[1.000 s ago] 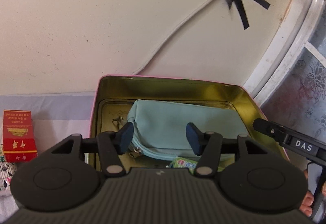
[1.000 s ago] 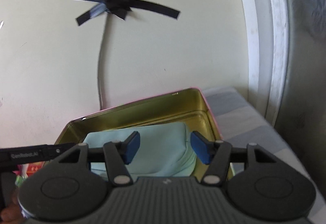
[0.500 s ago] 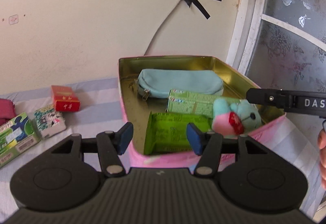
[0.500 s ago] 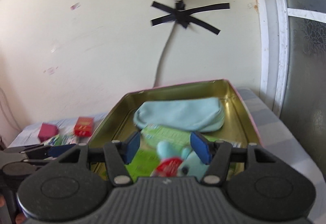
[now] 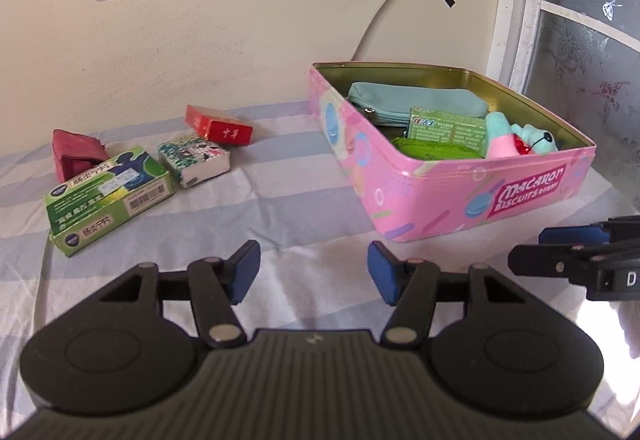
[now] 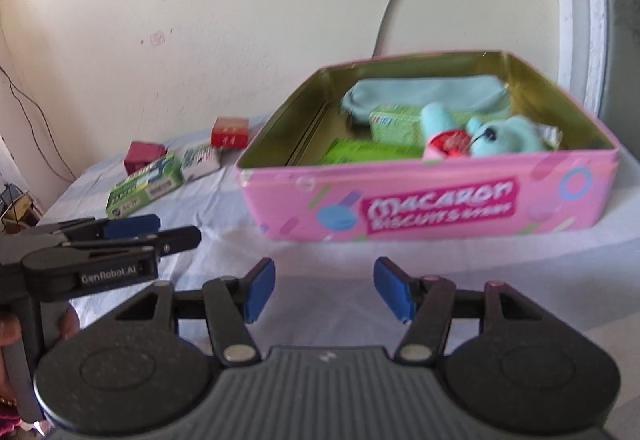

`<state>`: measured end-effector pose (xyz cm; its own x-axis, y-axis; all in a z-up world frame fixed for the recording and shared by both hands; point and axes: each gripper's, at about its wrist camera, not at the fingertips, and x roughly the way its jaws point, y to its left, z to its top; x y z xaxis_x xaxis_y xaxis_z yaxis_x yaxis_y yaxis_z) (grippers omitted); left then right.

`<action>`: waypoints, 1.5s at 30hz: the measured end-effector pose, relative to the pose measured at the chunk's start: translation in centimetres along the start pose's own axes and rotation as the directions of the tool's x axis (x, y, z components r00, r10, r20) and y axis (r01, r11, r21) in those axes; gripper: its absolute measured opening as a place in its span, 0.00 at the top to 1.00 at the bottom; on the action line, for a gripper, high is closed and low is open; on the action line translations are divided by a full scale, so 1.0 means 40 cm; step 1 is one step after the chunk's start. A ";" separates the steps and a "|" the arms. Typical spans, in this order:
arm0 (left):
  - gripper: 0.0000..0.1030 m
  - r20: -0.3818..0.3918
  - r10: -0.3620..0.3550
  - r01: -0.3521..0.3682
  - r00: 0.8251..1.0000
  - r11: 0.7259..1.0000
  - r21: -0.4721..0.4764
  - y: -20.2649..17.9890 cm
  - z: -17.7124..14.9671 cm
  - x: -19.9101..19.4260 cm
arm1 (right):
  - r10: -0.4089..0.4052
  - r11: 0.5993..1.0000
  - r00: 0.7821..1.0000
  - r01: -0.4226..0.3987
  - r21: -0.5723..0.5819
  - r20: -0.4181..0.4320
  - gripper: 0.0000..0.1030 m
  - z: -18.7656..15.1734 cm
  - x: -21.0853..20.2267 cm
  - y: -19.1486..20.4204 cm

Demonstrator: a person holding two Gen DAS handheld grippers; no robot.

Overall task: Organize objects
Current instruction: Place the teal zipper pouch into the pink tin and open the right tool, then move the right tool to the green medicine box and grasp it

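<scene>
Left wrist view: the left gripper (image 5: 313, 272) hangs over the striped grey-and-white cloth (image 5: 280, 208), nothing between its blue pads, which stand apart at a moderate gap and have just been opening a little. The open pink rectangular biscuit tin (image 5: 480, 196) sits ahead to the right by the wall, already holding a pale blue zip pouch (image 5: 416, 102), a light green printed carton (image 5: 448, 126), a bright green flat packet (image 5: 432, 151) and a teal-and-pink plush toy (image 5: 520, 140). Four things lie loose to the left, well apart from the tin: a long green-and-white carton (image 5: 104, 196), a small patterned tissue pack (image 5: 194, 159), a red cigarette-style box (image 5: 219, 125) and a dark red folded wallet (image 5: 76, 154). They sit close together; my guess is a grab at the tissue pack could nudge the long carton or box beside it. The soft cloth may bunch under a low approach. Right wrist view: the right gripper (image 6: 324, 290) is also empty, pads moderately apart, just in front of the tin's near wall; the left gripper shows at the frame's left edge, near. Likely risks: the two grippers fouling each other if both reach left, and the plush, riding at the rim, getting knocked out when another item is dropped in.
</scene>
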<state>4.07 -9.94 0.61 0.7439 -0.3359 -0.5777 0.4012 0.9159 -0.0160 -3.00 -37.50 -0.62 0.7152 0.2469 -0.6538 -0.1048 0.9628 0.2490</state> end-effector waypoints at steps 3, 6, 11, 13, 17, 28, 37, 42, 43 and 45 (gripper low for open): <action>0.40 -0.010 0.029 -0.029 1.000 1.000 -0.011 0.046 -0.022 -0.002 | 0.023 1.000 0.999 -0.023 0.003 -0.043 0.44 -0.013 0.043 0.038; 0.40 -0.028 0.060 -0.061 0.998 0.998 -0.035 0.099 -0.044 -0.002 | 0.044 0.999 0.996 -0.046 -0.023 -0.075 0.44 -0.022 0.081 0.093; 0.40 -0.042 0.121 -0.124 0.992 0.991 -0.055 0.188 -0.074 -0.005 | 0.087 0.993 0.990 -0.096 -0.073 -0.114 0.44 -0.021 0.134 0.188; 0.40 -0.046 0.139 -0.142 0.989 0.987 -0.069 0.224 -0.081 -0.007 | 0.100 0.990 0.987 -0.112 -0.087 -0.128 0.44 -0.019 0.152 0.221; 0.40 -0.043 0.169 -0.173 0.985 0.980 -0.102 0.289 -0.089 -0.015 | 0.109 0.983 0.985 -0.127 -0.135 -0.135 0.44 -0.013 0.185 0.285; 0.36 0.031 0.228 -0.198 0.973 0.897 -0.395 0.492 -0.100 -0.029 | 0.183 0.967 0.975 -0.202 -0.157 -0.129 0.44 0.031 0.300 0.406; 0.33 0.059 0.234 -0.161 0.971 0.809 -0.565 0.572 -0.105 -0.044 | 0.226 0.968 0.974 -0.223 -0.113 0.014 0.44 0.190 0.426 0.471; 0.33 0.068 0.222 -0.136 0.973 0.785 -0.604 0.598 -0.107 -0.041 | 0.189 0.979 0.982 -0.190 -0.071 -0.017 0.45 0.261 0.548 0.494; 0.33 0.073 0.221 -0.131 0.972 0.779 -0.613 0.605 -0.107 -0.042 | 0.190 0.980 0.981 -0.191 -0.062 -0.027 0.46 0.266 0.568 0.493; 0.31 0.069 0.249 -0.154 0.966 0.768 -0.622 0.616 -0.104 -0.041 | 0.208 0.977 0.978 -0.210 -0.049 -0.033 0.47 0.272 0.594 0.494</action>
<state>10.53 14.07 -2.22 0.8552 -0.1116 -0.5061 -0.1389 0.8915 -0.4312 19.44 -13.82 -3.48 0.6544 0.4454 -0.6110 -0.2861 0.8939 0.3451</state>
